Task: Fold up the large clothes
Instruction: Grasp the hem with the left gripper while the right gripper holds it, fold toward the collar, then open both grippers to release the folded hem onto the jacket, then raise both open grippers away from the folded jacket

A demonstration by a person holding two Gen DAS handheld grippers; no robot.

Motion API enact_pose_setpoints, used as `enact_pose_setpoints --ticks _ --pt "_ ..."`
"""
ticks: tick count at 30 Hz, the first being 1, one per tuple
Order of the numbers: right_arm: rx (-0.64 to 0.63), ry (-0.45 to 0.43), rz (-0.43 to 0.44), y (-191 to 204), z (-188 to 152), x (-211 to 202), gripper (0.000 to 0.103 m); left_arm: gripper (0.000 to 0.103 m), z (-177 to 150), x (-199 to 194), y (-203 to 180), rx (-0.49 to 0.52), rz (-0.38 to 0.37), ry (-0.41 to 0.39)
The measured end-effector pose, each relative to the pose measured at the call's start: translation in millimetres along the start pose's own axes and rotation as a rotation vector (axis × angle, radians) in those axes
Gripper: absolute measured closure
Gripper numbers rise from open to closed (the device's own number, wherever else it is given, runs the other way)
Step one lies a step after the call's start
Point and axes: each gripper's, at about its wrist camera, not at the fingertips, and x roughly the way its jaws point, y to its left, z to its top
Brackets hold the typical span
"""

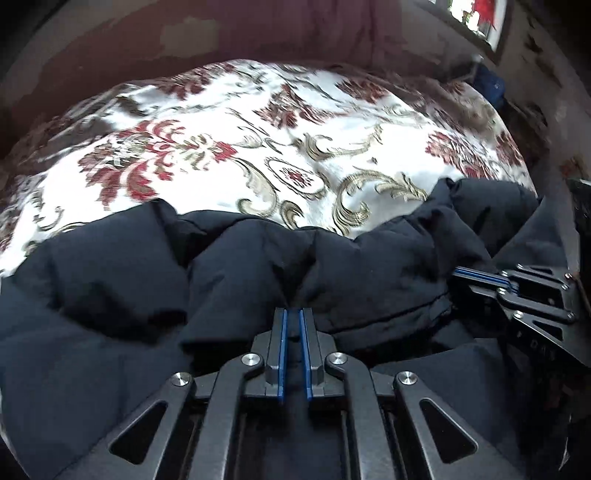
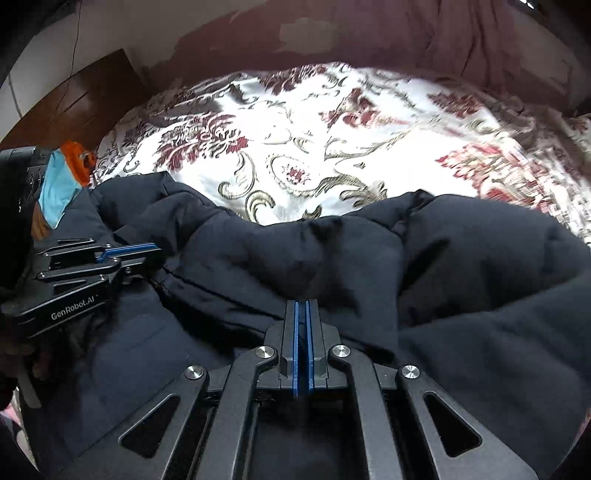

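Observation:
A dark navy padded jacket point(image 1: 122, 280) lies bunched on the near part of a bed; it also fills the lower half of the right wrist view point(image 2: 461, 280). My left gripper point(image 1: 294, 312) is shut on a fold of the jacket, its blue pads pinching the fabric. It shows from the side in the right wrist view point(image 2: 157, 249). My right gripper point(image 2: 301, 303) is shut on another fold of the jacket. It shows at the right of the left wrist view point(image 1: 458, 273). The two grippers sit close together, side by side.
The bed has a white cover with red and gold floral print point(image 1: 229, 147) beyond the jacket. A dark red wall point(image 2: 369, 33) rises behind. A brown wooden headboard point(image 2: 85, 96) and orange and blue cloth point(image 2: 70, 166) lie at the left.

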Motion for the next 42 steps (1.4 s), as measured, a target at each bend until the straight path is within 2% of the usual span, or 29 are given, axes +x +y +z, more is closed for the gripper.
enact_pose_setpoints --ticks 3,5,6,7,9,10,12,13,14,16,18,20,22,29,32,42 --pt "0.008 -0.030 -0.012 -3 -5 -21 0.099 0.096 -2 -15 -1 -0.003 0.031 -0.014" --pt "0.012 -0.045 -0.018 -4 -5 -31 0.094 0.096 -2 -27 -1 -0.020 0.037 -0.031" --pt "0.013 -0.057 -0.027 -3 -5 -39 0.082 0.095 -1 -30 0 -0.029 0.034 -0.035" --pt "0.014 -0.070 -0.034 -2 -5 -45 0.065 0.093 1 -34 1 -0.042 0.029 -0.040" --pt "0.013 -0.103 -0.055 -1 -5 -58 0.047 0.085 2 -45 1 -0.065 0.020 -0.046" --pt "0.013 -0.121 -0.068 0 -5 -67 0.046 0.079 2 -51 1 -0.073 0.017 -0.048" --pt "0.014 -0.133 -0.081 1 -4 -77 0.045 0.052 3 -61 1 -0.087 0.020 -0.053" --pt "0.016 -0.139 -0.096 2 -4 -83 0.042 0.025 3 -68 2 -0.103 0.031 -0.071" --pt "0.017 -0.147 -0.109 4 -4 -90 0.040 0.016 2 -77 2 -0.124 0.051 -0.107" --pt "0.020 -0.165 -0.114 5 -6 -101 0.026 0.016 1 -93 5 -0.153 0.046 -0.157" --pt "0.027 -0.187 -0.123 7 -8 -114 0.019 0.015 1 -102 6 -0.174 0.040 -0.161" --pt "0.037 -0.208 -0.134 9 -10 -125 0.014 0.004 -1 -111 5 -0.188 0.064 -0.167" --pt "0.044 -0.226 -0.123 12 -14 -136 0.010 0.003 -5 -125 3 -0.195 0.088 -0.203" --pt "0.052 -0.312 -0.169 24 -26 -174 0.008 0.001 -20 -167 -5 -0.196 0.137 -0.298" --pt "0.076 -0.353 -0.158 25 -31 -194 0.008 0.001 -26 -185 -9 -0.180 0.155 -0.338" --pt "0.092 -0.425 -0.191 34 -61 -249 0.007 0.000 -62 -246 -31 -0.140 0.190 -0.448"
